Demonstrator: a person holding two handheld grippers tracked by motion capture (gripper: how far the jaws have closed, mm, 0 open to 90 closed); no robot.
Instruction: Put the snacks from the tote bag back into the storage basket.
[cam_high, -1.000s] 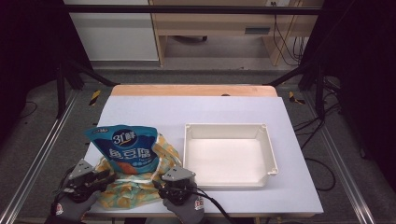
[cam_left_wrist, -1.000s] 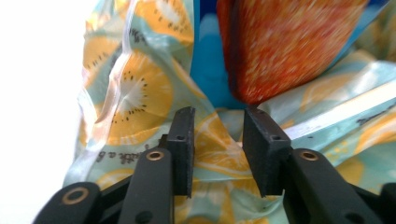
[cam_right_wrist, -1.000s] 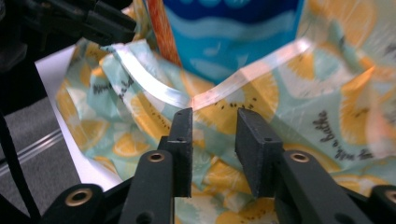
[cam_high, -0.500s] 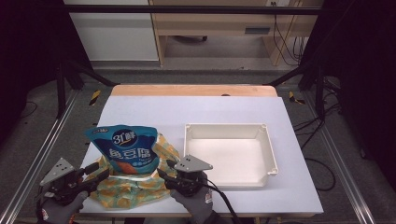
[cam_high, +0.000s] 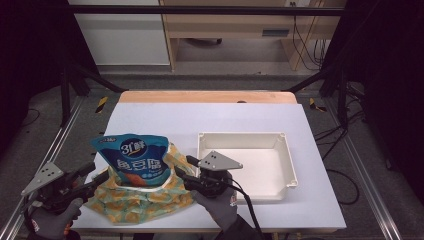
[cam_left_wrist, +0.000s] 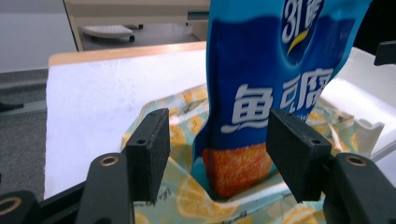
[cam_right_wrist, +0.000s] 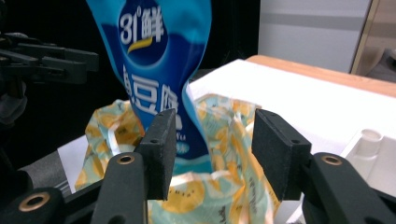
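White and flat, the bench (cam_high: 225, 120) sits in a dim room, with a strip of bare wood along its far edge and dark floor and cables around it. Near the front left corner of the bench lies a soft bag (cam_high: 142, 200) with a yellow orange-slice print. A tall blue snack packet (cam_high: 137, 159) stands up inside its open mouth, so the bag holds the packet's bottom and the top sticks up high. The packet's long side points up, leaning a little. Just beside the bag, toward the right edge, sits a white tray (cam_high: 287, 170), and it has nothing in it. The left gripper (cam_high: 92, 181) is at the front left corner, touching or almost touching the bag's left side. In the left gripper view its two black jaws stand wide apart with nothing between them, and the packet (cam_left_wrist: 275, 88) rises right ahead and a bit to the side. The right gripper (cam_high: 186, 177) is between the bag and the tray, at the bag's right side. In the right gripper view its jaws are also spread and not holding anything, with the packet (cam_right_wrist: 161, 70) and the bag's rim (cam_right_wrist: 219, 177) just in front. Both grippers look about equally near, one on each side. I think the next move is to take hold of the bag's rim or the packet from both sides.
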